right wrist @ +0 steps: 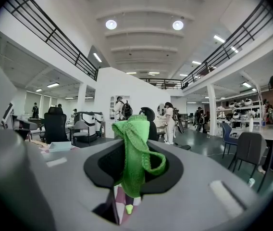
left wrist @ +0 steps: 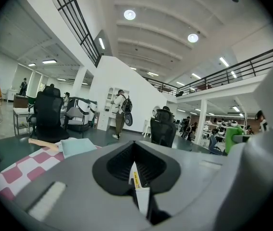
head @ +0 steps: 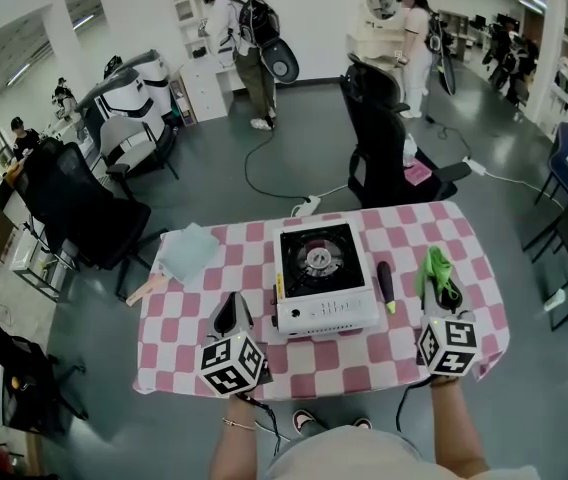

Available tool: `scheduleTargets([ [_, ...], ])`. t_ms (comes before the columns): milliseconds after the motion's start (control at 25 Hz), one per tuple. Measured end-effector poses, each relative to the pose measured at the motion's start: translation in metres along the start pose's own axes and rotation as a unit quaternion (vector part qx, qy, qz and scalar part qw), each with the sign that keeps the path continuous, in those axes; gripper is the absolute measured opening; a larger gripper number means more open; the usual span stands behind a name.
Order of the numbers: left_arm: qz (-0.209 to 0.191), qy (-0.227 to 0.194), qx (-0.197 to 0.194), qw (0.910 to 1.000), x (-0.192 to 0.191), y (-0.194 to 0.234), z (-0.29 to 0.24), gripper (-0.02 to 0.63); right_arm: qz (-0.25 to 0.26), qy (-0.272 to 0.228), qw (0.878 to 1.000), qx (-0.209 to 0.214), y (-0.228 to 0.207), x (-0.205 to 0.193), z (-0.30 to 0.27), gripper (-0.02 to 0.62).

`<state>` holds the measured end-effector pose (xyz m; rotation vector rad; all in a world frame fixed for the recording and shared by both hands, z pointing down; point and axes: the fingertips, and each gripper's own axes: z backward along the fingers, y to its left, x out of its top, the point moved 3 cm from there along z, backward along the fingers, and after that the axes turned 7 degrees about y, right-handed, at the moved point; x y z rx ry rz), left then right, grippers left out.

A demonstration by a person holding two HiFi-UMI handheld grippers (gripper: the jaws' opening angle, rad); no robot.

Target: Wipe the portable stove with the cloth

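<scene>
The wiping has not started yet. The right gripper (head: 444, 294) is squeezed tight on the green cloth (right wrist: 132, 153). The cloth sticks up from between its jaws and folds over at the top. This gripper is over the right part of the checked table (head: 404, 353), beside the stove and not touching it.

The portable stove (head: 322, 273) sits in the middle of the table, between the two grippers. It is white with a black top and a round burner.

The left gripper (head: 232, 308) has its jaws pressed together, and there is nothing in them. It is just to the left of the stove.

I think the next move is to bring the cloth over to the stove and rub it across the top. The left gripper may need to hold the stove so it does not slide.

Some things are hard to see. The left gripper view shows only a thin strip of the white stove, with a yellow sticker on it. I cannot tell if the stove is dirty. A black tool with a yellow-green tip (head: 386, 285) lies between the stove and the cloth, but I cannot tell what it is. A pale blue cloth (head: 186, 250) lies at the far left.
</scene>
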<state>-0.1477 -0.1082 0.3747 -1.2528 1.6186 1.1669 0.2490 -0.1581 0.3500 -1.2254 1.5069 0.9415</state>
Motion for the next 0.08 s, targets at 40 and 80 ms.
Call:
scheduleTargets([
  [40,0.001,0.0,0.0,1.0,0.0002,0.0001,-0.0006,0.0,0.0,0.0,1.0,0.0,0.0003,0.0003,-0.0005,0.086],
  [80,0.002,0.0,0.0,1.0,0.0004,0.0001,-0.0013,0.0,0.0,0.0,1.0,0.0,0.0006,0.0007,-0.001,0.086],
])
